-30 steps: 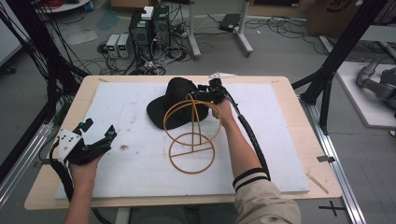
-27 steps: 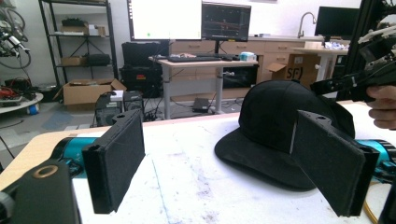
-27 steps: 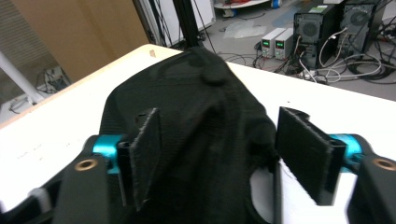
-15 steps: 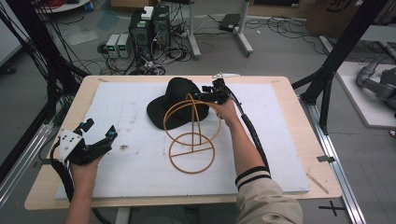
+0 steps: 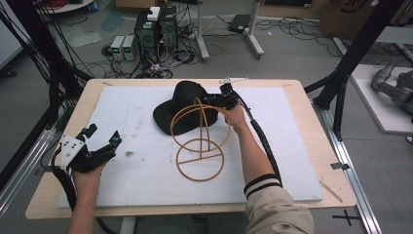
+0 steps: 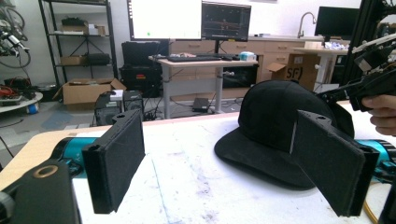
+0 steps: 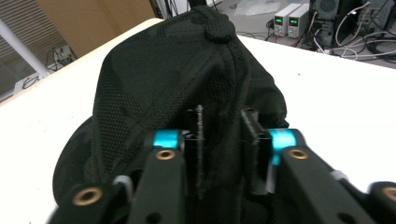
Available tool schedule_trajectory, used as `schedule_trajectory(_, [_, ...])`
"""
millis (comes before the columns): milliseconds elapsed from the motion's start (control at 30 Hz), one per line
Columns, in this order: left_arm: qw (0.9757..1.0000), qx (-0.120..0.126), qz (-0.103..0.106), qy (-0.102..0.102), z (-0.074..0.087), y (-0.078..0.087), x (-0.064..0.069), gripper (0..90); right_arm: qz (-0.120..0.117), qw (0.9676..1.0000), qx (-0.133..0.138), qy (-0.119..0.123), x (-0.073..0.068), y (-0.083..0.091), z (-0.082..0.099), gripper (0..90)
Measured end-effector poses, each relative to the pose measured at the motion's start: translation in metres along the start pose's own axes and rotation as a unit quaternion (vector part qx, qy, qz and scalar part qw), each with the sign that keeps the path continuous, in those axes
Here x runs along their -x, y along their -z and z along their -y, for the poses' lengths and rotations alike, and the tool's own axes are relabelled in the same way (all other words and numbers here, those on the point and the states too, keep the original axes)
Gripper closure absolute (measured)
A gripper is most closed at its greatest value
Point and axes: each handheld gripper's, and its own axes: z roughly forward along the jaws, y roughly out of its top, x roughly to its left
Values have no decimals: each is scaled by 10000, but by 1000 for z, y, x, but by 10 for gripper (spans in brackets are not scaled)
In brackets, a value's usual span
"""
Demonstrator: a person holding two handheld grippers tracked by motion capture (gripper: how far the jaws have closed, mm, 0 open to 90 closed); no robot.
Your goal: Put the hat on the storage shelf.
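Nearest the person, at the front left of the counter, the left tongs rest low over the white mat, held in the left hand. Their jaws stand wide apart with nothing between them; in the left gripper view the two dark pads frame bare mat and, farther off, the black cap.

A little farther in, near the middle of the mat, stands a wire hat stand of tan hoops: a flat ring on the mat with upright loops rising from it. Nothing hangs on it.

Just behind the stand lies the black cap, sitting on the mat with its brim toward the left front and its crown up. The stand's upper loop overlaps the cap in the high view, though I cannot tell whether they touch.

At the cap's right side, the right hand brings the right tongs against the crown. Their jaws have just been closing and now stand narrow, pinching a fold of the cap's fabric between the pads, as the right gripper view shows.

Beyond the counter, the floor holds cables and power boxes.
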Motion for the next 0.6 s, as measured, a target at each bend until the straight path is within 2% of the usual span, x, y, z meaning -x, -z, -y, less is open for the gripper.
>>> schedule_trajectory(167, [10000, 8, 12, 7, 0, -1, 1, 179, -15, 10000, -8, 54, -2, 2, -3, 870])
schedule_trajectory(333, [10000, 7, 16, -7, 0, -1, 2, 180, 1, 10000, -13, 79, -5, 4, -4, 884])
schedule_trajectory(600, [10000, 3, 23, -11, 0, -1, 2, 180, 96, 9990, 330, 287, -13, 11, -13, 887])
